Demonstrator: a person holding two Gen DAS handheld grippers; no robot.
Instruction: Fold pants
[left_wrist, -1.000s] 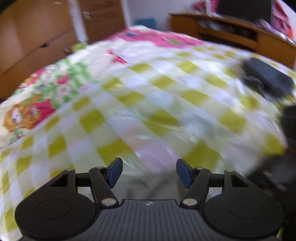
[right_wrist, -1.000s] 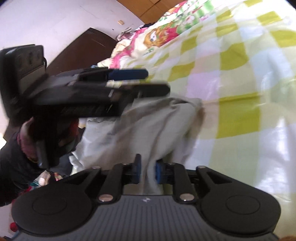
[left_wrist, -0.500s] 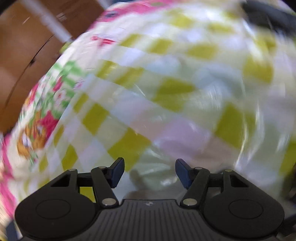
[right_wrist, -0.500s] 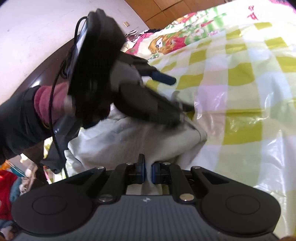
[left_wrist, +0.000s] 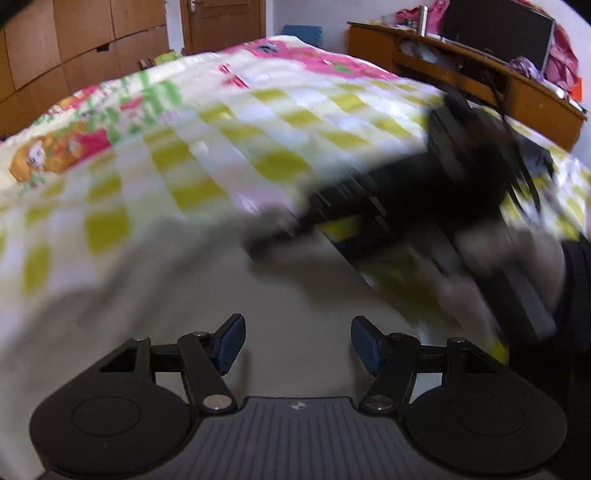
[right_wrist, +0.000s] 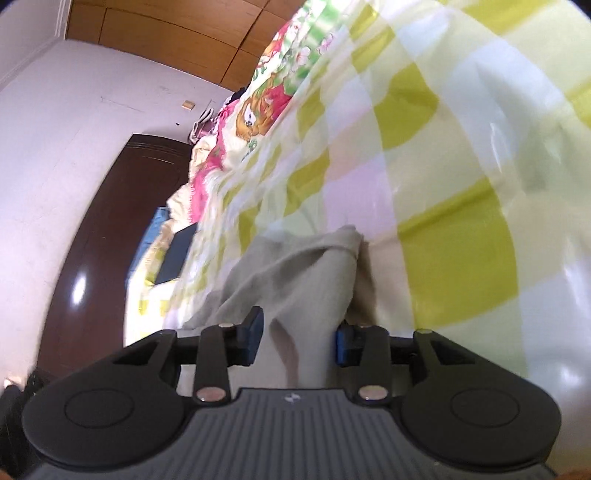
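The beige-grey pants (left_wrist: 258, 295) lie rumpled on the checked bedspread (left_wrist: 229, 155). My left gripper (left_wrist: 297, 334) hovers open just above them, with cloth below its blue pads and nothing pinched. In that view the black body of the right-hand tool (left_wrist: 406, 192) is a blur at the right, over the far edge of the pants. In the right wrist view a raised fold of the pants (right_wrist: 295, 273) runs between the pads of my right gripper (right_wrist: 298, 330). Its jaws are opening and stand apart around the fold without pinching it.
The yellow-green and white checked bedspread (right_wrist: 443, 166) has a cartoon-print border (left_wrist: 62, 147). A wooden desk (left_wrist: 480, 81) with a dark monitor stands at the back right, wardrobes (left_wrist: 74, 55) at the back left. A dark wooden door (right_wrist: 110, 240) is beside the bed.
My right gripper was shut on the pants fold and its pads have now parted. My left gripper has swung from over bare bedspread to over the pants and has left the right wrist view.
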